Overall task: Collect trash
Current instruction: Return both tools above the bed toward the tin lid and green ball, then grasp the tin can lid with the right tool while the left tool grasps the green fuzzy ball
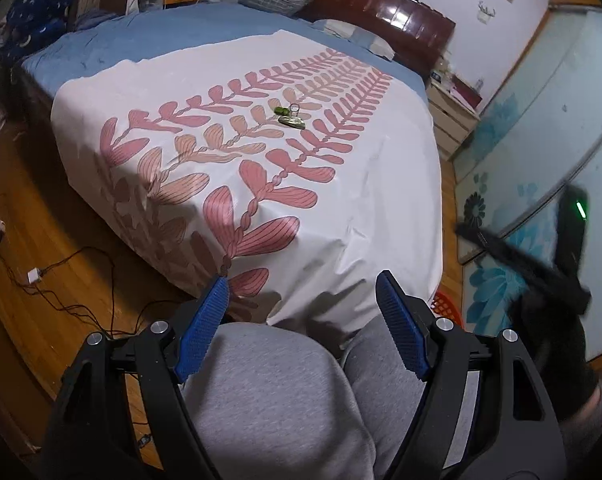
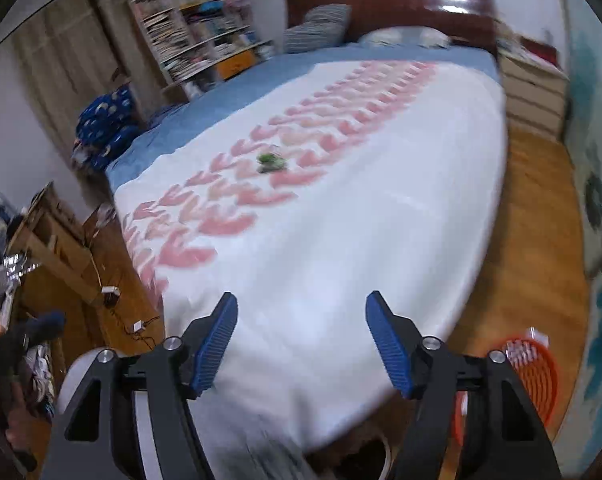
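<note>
A small heap of green trash [image 1: 289, 116] lies in the middle of the white bedcover [image 1: 361, 200] with pink leaf print; the right wrist view shows the same trash [image 2: 272, 162], blurred. An orange slatted basket [image 2: 535, 376] stands on the floor by the bed's near right corner, its rim [image 1: 445, 306] just visible in the left wrist view. My left gripper [image 1: 303, 304] hangs open over a person's grey-trousered legs [image 1: 277, 396], far from the trash, nothing between its blue pads. My right gripper [image 2: 301, 320] is open and empty above the bed's near edge. The right gripper [image 1: 521, 256] also shows blurred at the left view's right side.
A wooden floor [image 1: 53, 280] with cables and chargers [image 1: 35, 276] runs along the bed's left side. Behind stand a bookshelf [image 2: 197, 36], a dark blue bundle [image 2: 105, 124], a wooden headboard [image 1: 381, 8] and pillows. A bedside drawer chest [image 2: 533, 92] and a pale wardrobe [image 1: 541, 120] lie right.
</note>
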### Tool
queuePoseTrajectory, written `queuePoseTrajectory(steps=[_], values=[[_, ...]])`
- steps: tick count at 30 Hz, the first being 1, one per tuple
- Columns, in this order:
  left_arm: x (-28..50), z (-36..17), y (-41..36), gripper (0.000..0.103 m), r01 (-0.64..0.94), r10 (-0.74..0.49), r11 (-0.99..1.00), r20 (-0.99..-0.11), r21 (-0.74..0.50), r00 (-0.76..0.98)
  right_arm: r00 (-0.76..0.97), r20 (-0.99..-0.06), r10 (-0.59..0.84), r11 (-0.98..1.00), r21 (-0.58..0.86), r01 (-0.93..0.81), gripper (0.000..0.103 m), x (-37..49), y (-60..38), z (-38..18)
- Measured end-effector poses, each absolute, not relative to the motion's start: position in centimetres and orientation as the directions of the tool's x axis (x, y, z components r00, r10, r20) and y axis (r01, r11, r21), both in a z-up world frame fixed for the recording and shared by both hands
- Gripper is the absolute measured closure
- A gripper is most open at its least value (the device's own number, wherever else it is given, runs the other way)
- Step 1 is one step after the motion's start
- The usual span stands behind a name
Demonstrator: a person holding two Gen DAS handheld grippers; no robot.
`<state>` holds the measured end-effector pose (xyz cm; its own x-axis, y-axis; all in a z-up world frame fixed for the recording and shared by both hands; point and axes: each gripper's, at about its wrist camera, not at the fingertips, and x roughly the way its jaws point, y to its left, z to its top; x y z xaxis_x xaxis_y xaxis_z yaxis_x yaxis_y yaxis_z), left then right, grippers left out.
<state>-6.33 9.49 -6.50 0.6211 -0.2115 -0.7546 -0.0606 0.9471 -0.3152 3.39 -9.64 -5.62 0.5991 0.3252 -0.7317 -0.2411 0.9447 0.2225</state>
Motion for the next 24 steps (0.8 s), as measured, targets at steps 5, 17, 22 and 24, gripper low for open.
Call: queuePoseTrajectory(steps=[5,17,22,24], values=[[-6.6,-6.7,10.7,0.027,-0.055,-0.218,0.945,-0.746,-0.323,0.63,0.586,-0.739,0.333,0.925,0.135,-0.355,0.029,12.7,-2.9,-6.3],[-6.1,-7.5,14.6,0.027,-0.117,-0.204,0.929,-0.751,-0.35,0.628,0.485,-0.847,0.218,0.913,0.002,-0.407,0.029,34.5,10.0,-15.3],[-6.1,-8.6,16.0,0.027,-0.163,-0.191,0.919,-0.766,-0.359,0.613,0.406,-0.897,0.174,0.94,0.028,-0.341,0.034,39.3,10.8,-19.1],[-5.9,-9.1,16.3,0.027,-0.173,-0.197,0.914,-0.772,-0.368,0.604,0.414,-0.893,0.177,0.941,0.03,-0.338,0.04,39.6,11.1,-19.8]])
